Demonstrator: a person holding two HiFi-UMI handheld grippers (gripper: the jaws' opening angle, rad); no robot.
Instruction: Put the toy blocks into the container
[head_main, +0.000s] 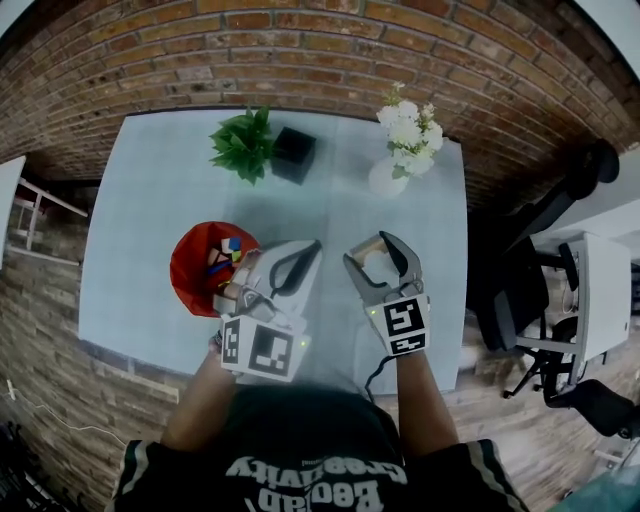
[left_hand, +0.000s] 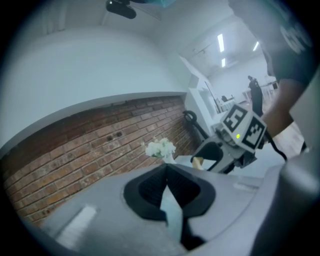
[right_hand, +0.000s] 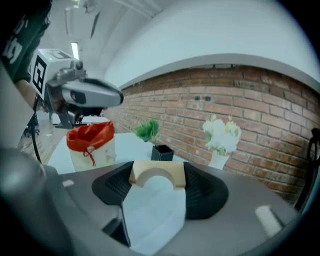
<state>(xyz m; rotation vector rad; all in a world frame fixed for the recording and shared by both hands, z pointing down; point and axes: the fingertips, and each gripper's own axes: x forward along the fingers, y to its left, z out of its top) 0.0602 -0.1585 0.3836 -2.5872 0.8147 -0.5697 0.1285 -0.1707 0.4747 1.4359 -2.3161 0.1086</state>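
Observation:
A pale wooden arch block (right_hand: 150, 170) sits between the pads of my right gripper (right_hand: 158, 169), which is shut on it and held above the table; the same block (head_main: 374, 254) shows in the head view in my right gripper (head_main: 381, 243). The container is a red-lined drawstring bag (head_main: 192, 270), (right_hand: 90, 143) at the table's left, with several coloured blocks (head_main: 226, 257) inside. My left gripper (head_main: 306, 254), (left_hand: 165, 170) hovers just right of the bag, its jaws shut on nothing.
A light table (head_main: 150, 190) stands against a brick wall. A green plant (head_main: 243, 142) in a black pot (head_main: 294, 154) and a white vase of flowers (head_main: 407, 142) stand at the far edge. Black office chairs (head_main: 540, 290) are at the right.

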